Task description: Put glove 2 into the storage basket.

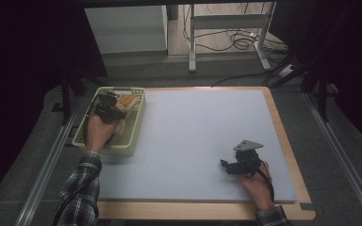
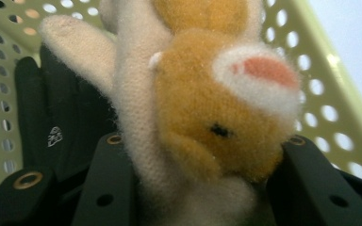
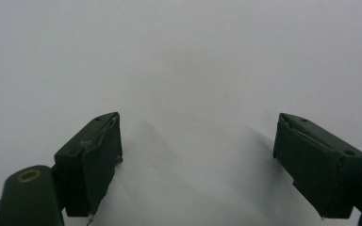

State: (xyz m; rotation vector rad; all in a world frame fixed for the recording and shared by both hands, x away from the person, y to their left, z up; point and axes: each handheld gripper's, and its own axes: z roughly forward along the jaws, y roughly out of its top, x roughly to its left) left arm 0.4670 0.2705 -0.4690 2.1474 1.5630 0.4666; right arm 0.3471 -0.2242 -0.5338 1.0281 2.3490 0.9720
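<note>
High view, left gripper (image 1: 107,109) inside perforated basket (image 1: 134,136) at 10 o'clock, jaws clamping plush rabbit (image 1: 126,102), right gripper (image 1: 238,165) gaping, nothing held, on bare mat (image 1: 193,132) at 4 o'clock.

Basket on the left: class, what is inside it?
Inside the basket a plush toy sits between the left tool's jaws, beside a black object. The basket floor beneath is covered.

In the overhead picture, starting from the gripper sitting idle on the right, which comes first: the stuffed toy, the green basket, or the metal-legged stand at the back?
From the right gripper:
1. Green basket, at the table's left edge; its near corner comes first.
2. Stuffed toy, inside the basket toward its far end.
3. Metal-legged stand, on the floor beyond the table.
</note>
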